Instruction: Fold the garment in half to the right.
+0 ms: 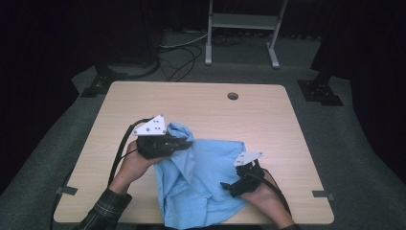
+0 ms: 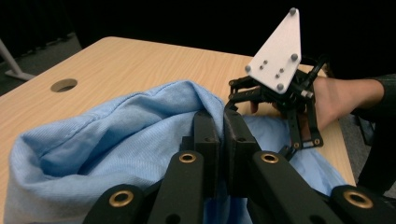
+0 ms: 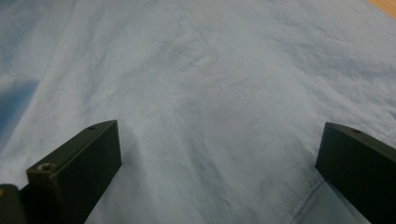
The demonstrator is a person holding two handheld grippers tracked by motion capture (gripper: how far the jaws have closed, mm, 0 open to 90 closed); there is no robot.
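High view: left claw clenched on soft, light blue shirt mid-frame, right claw released above it; best gripped at folded edges.

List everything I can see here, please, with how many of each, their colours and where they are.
shirt: one, light blue, crumpled on the near middle of the table, its near edge hanging over the table's front.
table: one, light wood top, centre of the high view.
cable hole: one, round, far right part of the tabletop.
metal stand: one, pale grey, on the floor beyond the table.
cables: several, dark and pale, on the grey floor behind the table.
left hand-held gripper: one, black with grey plate, jaws shut on a raised fold of the shirt.
right hand-held gripper: one, black with grey plate, jaws wide open over the shirt.
sleeve: one, dark plaid, bottom left.
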